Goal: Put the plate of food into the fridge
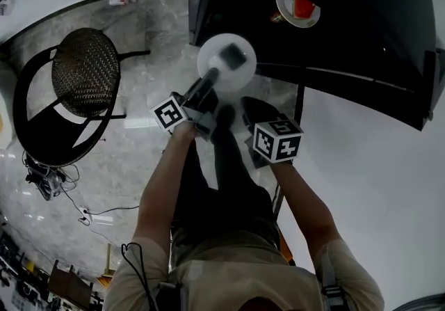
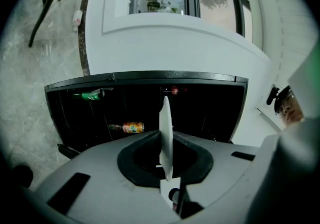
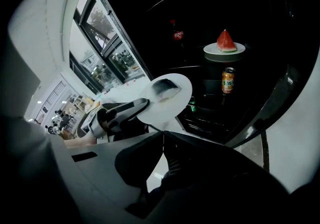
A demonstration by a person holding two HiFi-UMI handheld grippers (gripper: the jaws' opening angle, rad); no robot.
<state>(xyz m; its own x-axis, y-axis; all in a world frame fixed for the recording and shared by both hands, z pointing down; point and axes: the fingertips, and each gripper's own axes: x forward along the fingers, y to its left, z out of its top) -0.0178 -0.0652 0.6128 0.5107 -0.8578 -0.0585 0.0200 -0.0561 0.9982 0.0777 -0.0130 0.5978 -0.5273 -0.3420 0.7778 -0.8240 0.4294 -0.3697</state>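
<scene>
A white plate carrying a dark piece of food hangs in front of the open fridge, whose inside is dark. My left gripper is shut on the plate's near rim. In the left gripper view the plate stands edge-on between the jaws, facing the fridge opening. My right gripper is beside it to the right, shut and empty. In the right gripper view its jaws meet below the plate.
Inside the fridge a slice of watermelon on a small plate stands above an orange can, with a cola bottle further back. A wicker chair and cables are on the marble floor at the left.
</scene>
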